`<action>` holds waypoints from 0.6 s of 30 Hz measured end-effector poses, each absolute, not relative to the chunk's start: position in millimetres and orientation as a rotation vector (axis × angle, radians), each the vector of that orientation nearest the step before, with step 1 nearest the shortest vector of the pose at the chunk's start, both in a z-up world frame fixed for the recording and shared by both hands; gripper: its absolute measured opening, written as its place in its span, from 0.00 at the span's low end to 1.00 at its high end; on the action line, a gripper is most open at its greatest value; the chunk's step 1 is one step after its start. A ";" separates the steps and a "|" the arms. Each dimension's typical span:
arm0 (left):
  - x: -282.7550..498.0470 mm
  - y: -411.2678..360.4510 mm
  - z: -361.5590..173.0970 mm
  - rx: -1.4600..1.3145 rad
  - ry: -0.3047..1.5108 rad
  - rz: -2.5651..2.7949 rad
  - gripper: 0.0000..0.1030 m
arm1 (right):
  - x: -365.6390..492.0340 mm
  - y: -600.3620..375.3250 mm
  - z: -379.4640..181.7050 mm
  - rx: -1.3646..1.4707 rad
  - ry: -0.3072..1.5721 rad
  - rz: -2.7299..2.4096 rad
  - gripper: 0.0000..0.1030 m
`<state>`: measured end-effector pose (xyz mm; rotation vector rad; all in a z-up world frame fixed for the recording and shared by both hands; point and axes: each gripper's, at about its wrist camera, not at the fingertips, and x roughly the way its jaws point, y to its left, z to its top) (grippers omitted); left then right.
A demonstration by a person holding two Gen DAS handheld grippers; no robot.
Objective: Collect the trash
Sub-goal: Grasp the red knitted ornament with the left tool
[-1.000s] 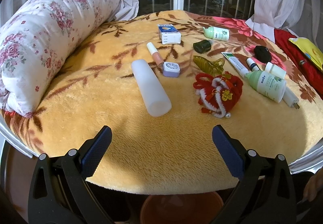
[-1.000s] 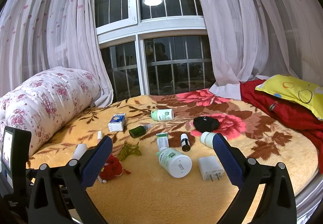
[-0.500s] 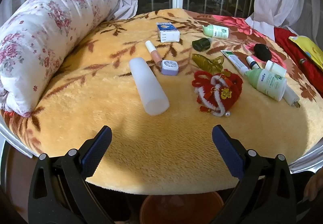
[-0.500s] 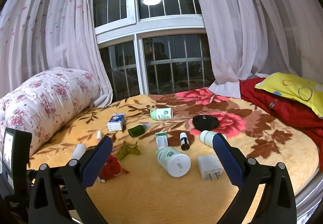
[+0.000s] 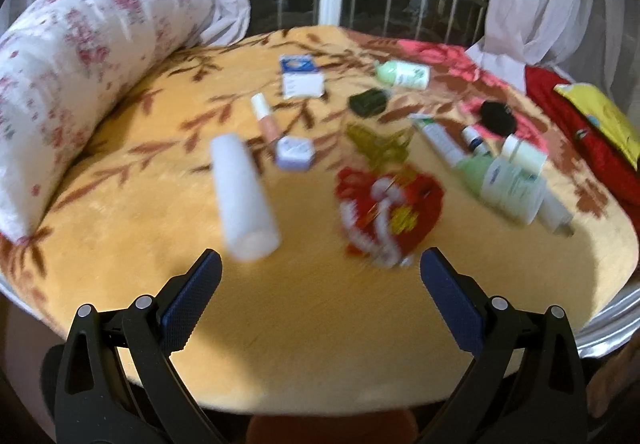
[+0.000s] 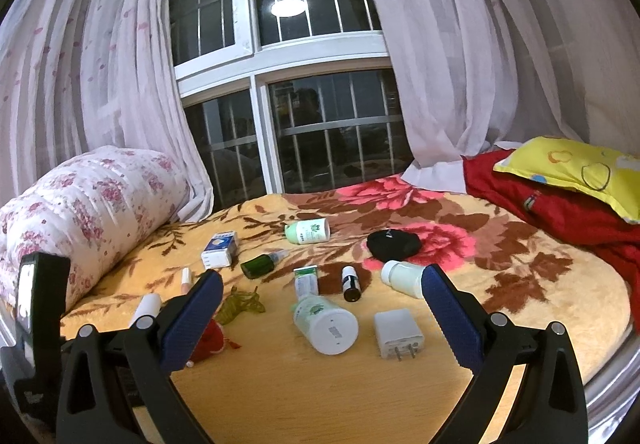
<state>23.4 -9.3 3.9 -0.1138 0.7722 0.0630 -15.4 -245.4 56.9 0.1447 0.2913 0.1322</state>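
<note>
Small items lie scattered on a yellow floral blanket [image 5: 320, 324]. In the left wrist view I see a white cylinder [image 5: 244, 196], a red knitted pouch [image 5: 390, 210], a pale green bottle [image 5: 504, 188], a white and blue box [image 5: 302, 78], a pink tube [image 5: 266, 118] and a small lilac case [image 5: 295, 153]. My left gripper [image 5: 320, 276] is open and empty, just short of the cylinder and pouch. My right gripper [image 6: 322, 294] is open and empty above the blanket, with a green bottle [image 6: 324, 324] and a white charger plug [image 6: 398, 332] between its fingers in view.
A rolled floral quilt [image 5: 76, 76] lies along the left edge. A red cloth [image 6: 560, 204] and yellow pillow [image 6: 576, 168] lie at the right. Curtains and a barred window stand behind. An orange bin rim [image 5: 328, 428] shows below the bed edge.
My left gripper has moved forward towards the bed, so the cylinder and pouch appear larger and blurred. My right gripper's view has shifted slightly closer to the bed. Both stay open.
</note>
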 end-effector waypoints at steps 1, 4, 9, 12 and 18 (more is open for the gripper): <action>28.7 -12.0 4.0 -0.114 0.771 0.061 0.95 | -15.3 -248.0 56.5 0.151 0.291 0.130 0.95; 48.1 -23.7 2.2 -0.108 0.779 0.060 0.95 | -16.3 -255.4 55.9 0.162 0.282 0.115 0.95; 73.8 -46.2 -12.9 -0.070 0.802 0.058 0.92 | -16.0 -263.6 54.3 0.149 0.263 0.083 0.95; 83.5 -53.5 -21.4 -0.057 0.812 0.020 0.62 | -15.0 -265.6 52.5 0.145 0.266 0.077 0.95; 80.2 -41.4 -23.9 -0.083 0.787 -0.012 0.26 | -10.7 -267.1 48.4 0.135 0.274 0.075 0.95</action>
